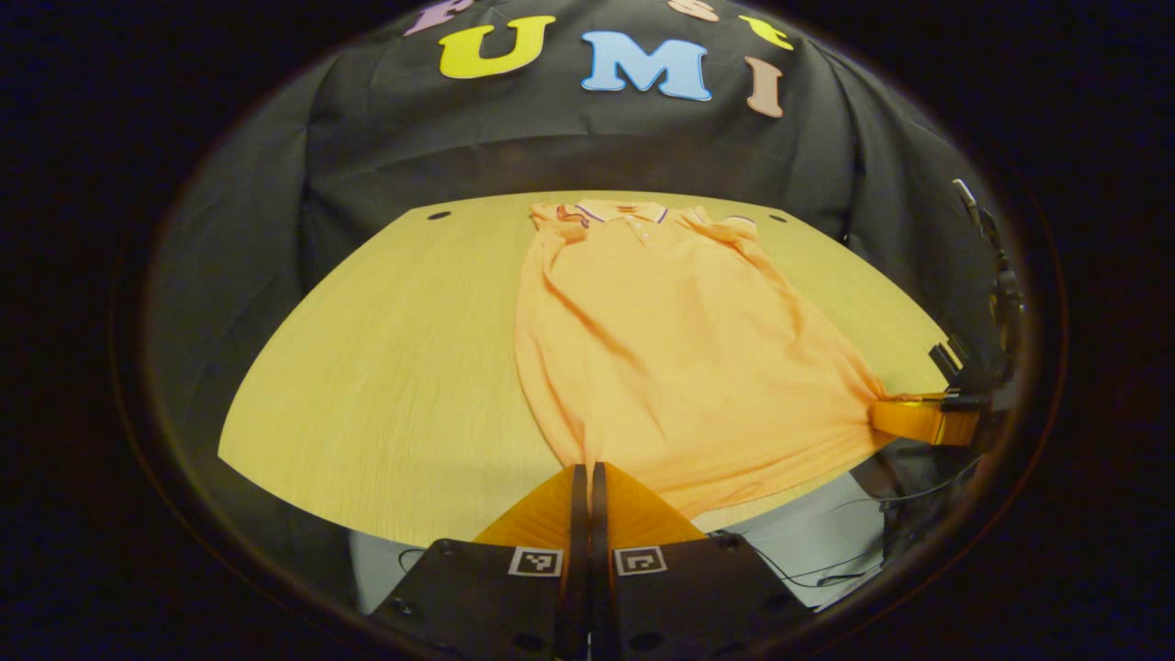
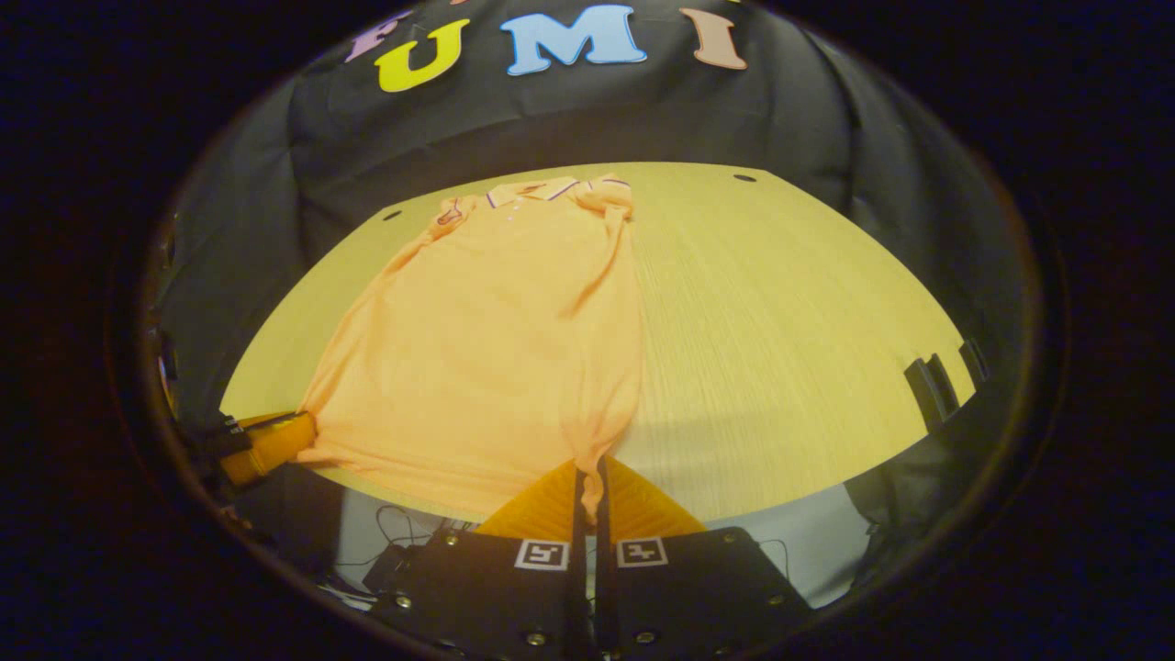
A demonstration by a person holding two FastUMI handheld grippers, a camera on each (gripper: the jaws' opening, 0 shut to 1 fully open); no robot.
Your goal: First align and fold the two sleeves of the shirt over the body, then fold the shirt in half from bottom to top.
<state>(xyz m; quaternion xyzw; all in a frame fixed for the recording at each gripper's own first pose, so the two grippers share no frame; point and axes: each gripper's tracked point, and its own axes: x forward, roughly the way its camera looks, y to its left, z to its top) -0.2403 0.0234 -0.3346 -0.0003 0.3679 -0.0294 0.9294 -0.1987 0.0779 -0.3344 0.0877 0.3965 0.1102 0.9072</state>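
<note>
Shirt: your orange short-sleeved polo shirt (image 1: 661, 349) lies front up on the bench, collar toward the far edge, hem toward you at the near edge.
Collar: the striped collar (image 1: 620, 212) sits flat at the far end of the shirt, just short of the far bench edge.
Sleeves: both sleeves are bunched in at the shoulders, beside the collar; you cannot tell how neatly they are folded.
Hem: the near hem is pulled taut between its two corners and is drawn off the bench surface at both of them.
Left tool: your left tool (image 1: 587, 477) has its fingers pressed together on the shirt's near left hem corner. In the right gripper view the same tool (image 2: 303, 430) shows at the left margin, touching the cloth.
Right tool: your right tool (image 2: 589, 477) is clamped on the near right hem corner; a gathered point of cloth runs down between its fingers. In the left gripper view it (image 1: 886, 413) shows at the right margin with the corner stretched into it.
Bench: the pale wood-grain bench (image 1: 386, 367) carries the shirt; bare surface lies on either side of it.
</note>
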